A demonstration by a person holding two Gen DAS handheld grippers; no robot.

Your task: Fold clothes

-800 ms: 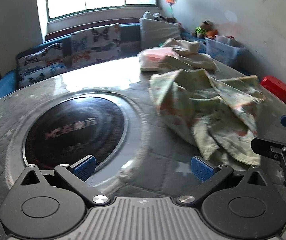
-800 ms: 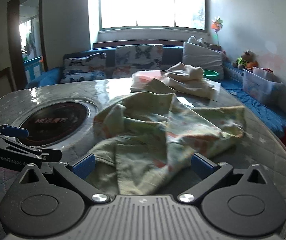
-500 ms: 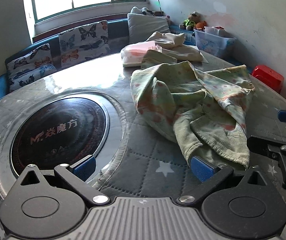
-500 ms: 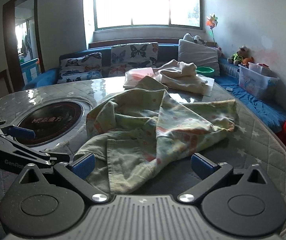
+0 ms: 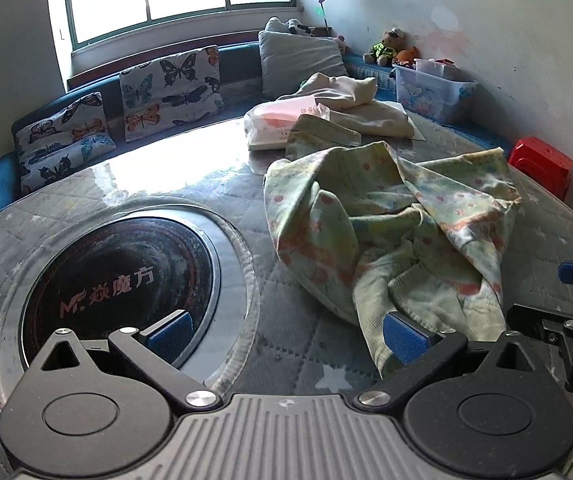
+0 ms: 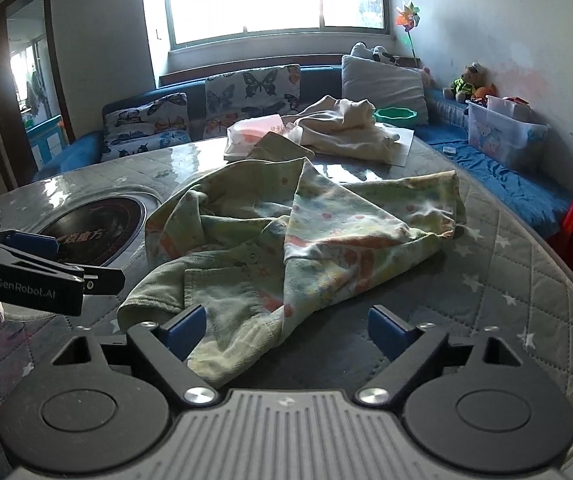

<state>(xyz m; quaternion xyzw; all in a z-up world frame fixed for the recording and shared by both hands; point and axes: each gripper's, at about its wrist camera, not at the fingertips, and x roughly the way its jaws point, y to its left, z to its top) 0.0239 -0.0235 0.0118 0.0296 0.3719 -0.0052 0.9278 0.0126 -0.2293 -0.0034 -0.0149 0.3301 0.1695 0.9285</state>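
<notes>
Now the crumpled garment (image 6: 294, 236) lies between both open grippers, its hem touching their inner fingers (image 5: 404, 338).

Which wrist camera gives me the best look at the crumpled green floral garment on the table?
The right wrist view: the crumpled green floral garment fills mid-frame, with its collar, buttons and near hem visible. The left wrist view shows the same garment off to the right, bunched, its near hem behind that gripper's blue finger pad.

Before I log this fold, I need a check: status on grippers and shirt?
Left gripper open, right gripper open. Green shirt crumpled on table, not gripped. Beige clothes behind, clear of it.
</notes>
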